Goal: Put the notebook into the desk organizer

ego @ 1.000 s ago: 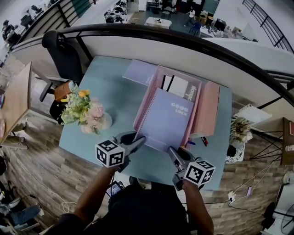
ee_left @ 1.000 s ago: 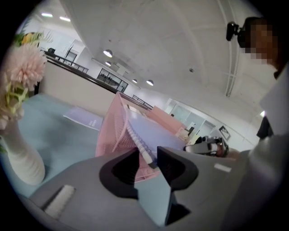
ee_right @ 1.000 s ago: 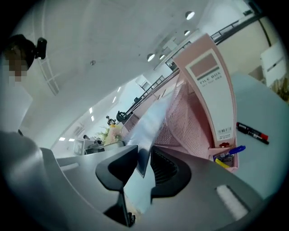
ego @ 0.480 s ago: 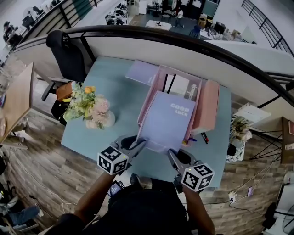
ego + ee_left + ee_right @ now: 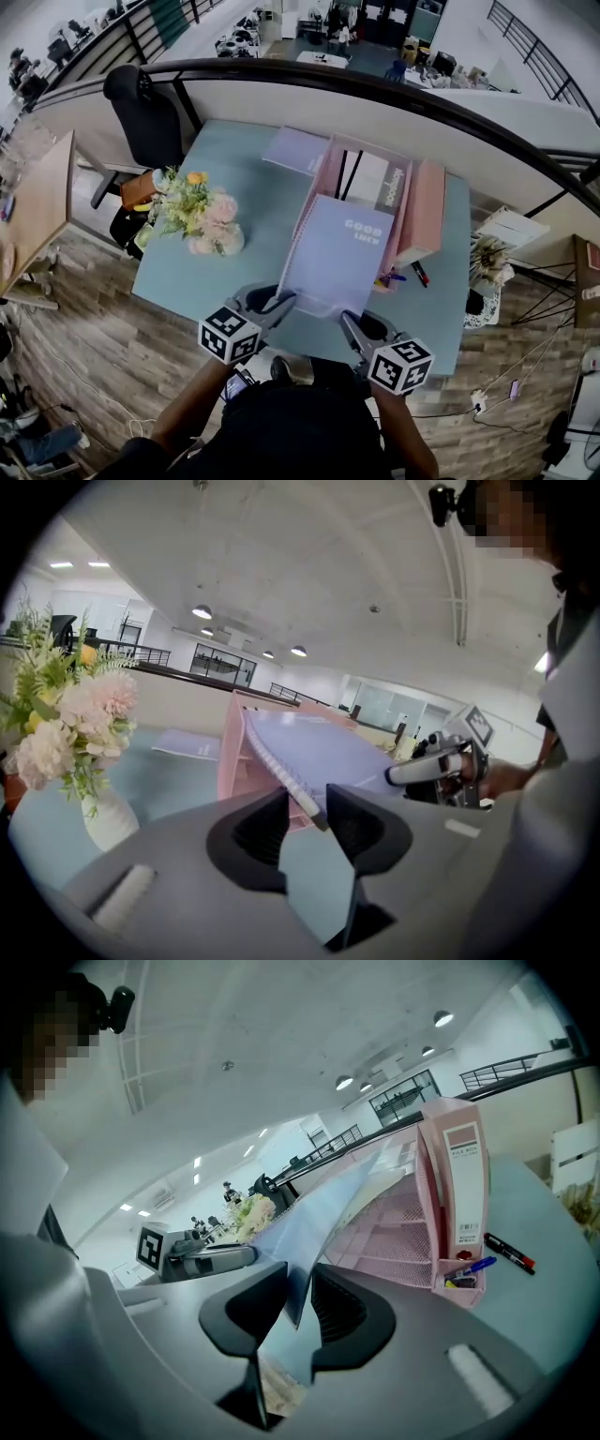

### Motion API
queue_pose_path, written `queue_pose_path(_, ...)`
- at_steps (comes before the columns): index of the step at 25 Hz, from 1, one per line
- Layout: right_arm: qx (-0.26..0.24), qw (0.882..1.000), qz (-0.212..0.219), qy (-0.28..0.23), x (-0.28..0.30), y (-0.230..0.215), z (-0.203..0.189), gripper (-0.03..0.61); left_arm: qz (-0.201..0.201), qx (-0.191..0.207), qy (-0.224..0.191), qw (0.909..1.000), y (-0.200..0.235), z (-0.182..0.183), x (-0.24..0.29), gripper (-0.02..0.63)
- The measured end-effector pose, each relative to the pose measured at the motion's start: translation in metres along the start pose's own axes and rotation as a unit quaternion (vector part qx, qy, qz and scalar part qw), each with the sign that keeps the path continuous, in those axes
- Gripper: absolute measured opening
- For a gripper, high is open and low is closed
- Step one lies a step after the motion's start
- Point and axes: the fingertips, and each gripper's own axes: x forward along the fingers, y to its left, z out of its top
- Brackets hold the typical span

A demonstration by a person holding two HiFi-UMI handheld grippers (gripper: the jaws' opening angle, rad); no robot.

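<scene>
A lavender spiral notebook (image 5: 336,255) hangs tilted over the front of the pink desk organizer (image 5: 418,212), its far edge above the organizer's compartments. My left gripper (image 5: 284,298) is shut on the near corner at the spiral side (image 5: 292,785). My right gripper (image 5: 347,319) is shut on the other near corner (image 5: 302,1269); its jaws have just been closing with that corner between them. The organizer (image 5: 228,761) stands behind the notebook in the left gripper view. It rises to the right (image 5: 448,1194) in the right gripper view.
A second lavender notebook (image 5: 293,150) lies flat at the table's far side. A vase of flowers (image 5: 199,214) stands on the left of the pale blue table (image 5: 216,277). Pens (image 5: 412,276) lie by the organizer's right front. A black chair (image 5: 141,108) stands beyond the table's left corner.
Both grippers have drawn a little toward the table's near edge with the notebook still held, so its far edge covers less of the organizer than before.
</scene>
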Motion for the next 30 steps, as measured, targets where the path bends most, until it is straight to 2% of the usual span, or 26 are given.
queue_pose_path(13, 0.005, 1.000, -0.011, -0.007, -0.014, 0.031, -0.037, 0.081, -0.010, 0.008, 0.003, 0.9999, -0.016, -0.025, -0.036, 0.183)
queue_pose_path(30, -0.002, 1.000, -0.013, 0.001, -0.024, 0.055, -0.068, 0.081, -0.011, 0.004, 0.004, 0.9999, -0.028, -0.050, -0.064, 0.181)
